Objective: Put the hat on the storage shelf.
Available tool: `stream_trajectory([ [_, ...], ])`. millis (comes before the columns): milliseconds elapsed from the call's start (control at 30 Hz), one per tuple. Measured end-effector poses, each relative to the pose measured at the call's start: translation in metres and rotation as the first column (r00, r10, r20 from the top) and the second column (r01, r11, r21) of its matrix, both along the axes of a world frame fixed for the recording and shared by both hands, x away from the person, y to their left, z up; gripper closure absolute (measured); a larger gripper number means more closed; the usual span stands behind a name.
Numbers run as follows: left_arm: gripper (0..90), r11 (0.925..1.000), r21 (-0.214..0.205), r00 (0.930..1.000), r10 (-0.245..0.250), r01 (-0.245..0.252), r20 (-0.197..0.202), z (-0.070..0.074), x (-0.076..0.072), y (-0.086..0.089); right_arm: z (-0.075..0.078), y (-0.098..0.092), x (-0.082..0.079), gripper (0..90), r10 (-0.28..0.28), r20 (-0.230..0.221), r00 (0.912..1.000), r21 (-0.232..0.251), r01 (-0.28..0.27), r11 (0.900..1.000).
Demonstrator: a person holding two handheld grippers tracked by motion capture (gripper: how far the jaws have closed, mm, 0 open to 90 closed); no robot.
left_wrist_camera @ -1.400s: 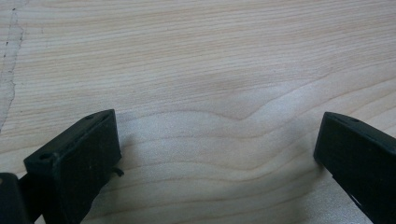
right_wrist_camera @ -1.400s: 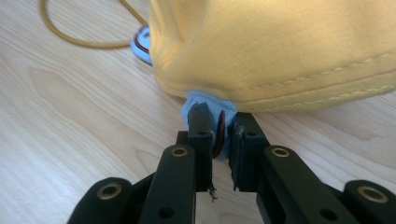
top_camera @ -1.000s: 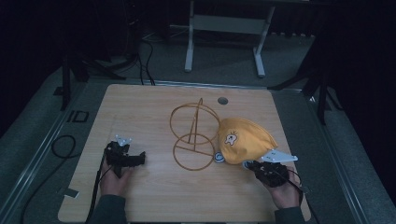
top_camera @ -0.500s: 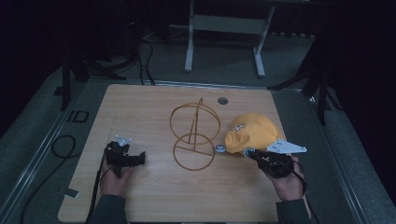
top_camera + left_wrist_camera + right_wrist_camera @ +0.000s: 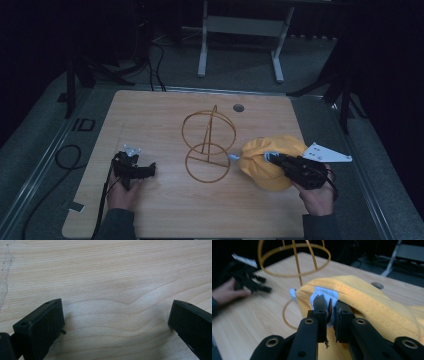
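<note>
The high view is dim, with black surroundings; only the wooden counter (image 5: 165, 120) catches soft light. The left gripper view is bright and evenly lit, its grain sharp. In the right gripper view the person's hand (image 5: 227, 291) is motion-blurred, and the background is dark and soft.

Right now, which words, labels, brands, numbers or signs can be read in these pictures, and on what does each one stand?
"ID": dark letters on the grey floor mat beside the left edge of the wooden table.
Yellow cap, held by the right gripper: no print on it is legible; the white patch inside its edge is too blurred to read.
Gold wire stand: no text.
Left gripper: no legible label.
</note>
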State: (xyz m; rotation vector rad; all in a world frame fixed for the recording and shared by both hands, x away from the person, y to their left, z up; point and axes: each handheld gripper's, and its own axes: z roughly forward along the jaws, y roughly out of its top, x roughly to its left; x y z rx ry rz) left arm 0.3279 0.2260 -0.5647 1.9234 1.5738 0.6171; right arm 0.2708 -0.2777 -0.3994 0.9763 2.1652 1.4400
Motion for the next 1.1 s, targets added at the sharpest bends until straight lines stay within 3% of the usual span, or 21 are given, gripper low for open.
stream_trajectory([
  [67,0.4,1.0000,0.001,1.0000,-0.001,0.001,0.000,0.000,0.000,0.000,0.001,-0.002,0.000,82.2,-0.001,-0.003,1.0000,0.013,0.001,0.9999],
  [267,0.4,1.0000,-0.001,1.0000,0.000,0.000,0.001,0.000,0.000,0.000,-0.021,-0.014,0.009,81.9,-0.044,-0.069,0.9967,0.013,0.045,0.9989],
  [333,0.4,1.0000,0.000,1.0000,0.000,0.000,0.001,0.000,0.000,0.000,-0.036,-0.026,0.013,80.2,-0.075,-0.113,0.9907,0.054,0.082,0.9952],
  [433,0.4,1.0000,0.000,1.0000,0.000,0.000,0.001,0.000,0.000,0.000,-0.041,-0.040,0.013,74.4,-0.126,-0.125,0.9841,0.074,0.136,0.9880],
  [567,0.4,1.0000,0.000,1.0000,0.000,0.000,0.001,0.000,0.000,0.000,-0.038,-0.044,0.009,64.6,-0.209,-0.089,0.9737,-0.044,0.206,0.9775],
  [700,0.3,1.0000,0.000,1.0000,0.000,0.000,0.001,0.000,0.000,0.000,-0.037,-0.046,0.008,63.4,-0.220,-0.085,0.9719,-0.061,0.215,0.9747],
  [733,0.4,1.0000,0.000,1.0000,0.000,0.000,0.001,0.000,0.000,0.000,-0.037,-0.047,0.005,60.9,-0.238,-0.077,0.9683,-0.086,0.231,0.9692],
  [933,0.4,1.0000,0.000,1.0000,0.000,0.000,0.001,0.000,0.000,0.000,-0.028,-0.047,-0.002,59.1,-0.210,-0.029,0.9772,-0.107,0.206,0.9727],
  [1100,0.4,1.0000,0.000,1.0000,0.000,0.000,0.001,0.000,0.000,0.000,-0.016,-0.045,-0.001,59.3,-0.212,-0.003,0.9772,-0.162,0.209,0.9644],
])
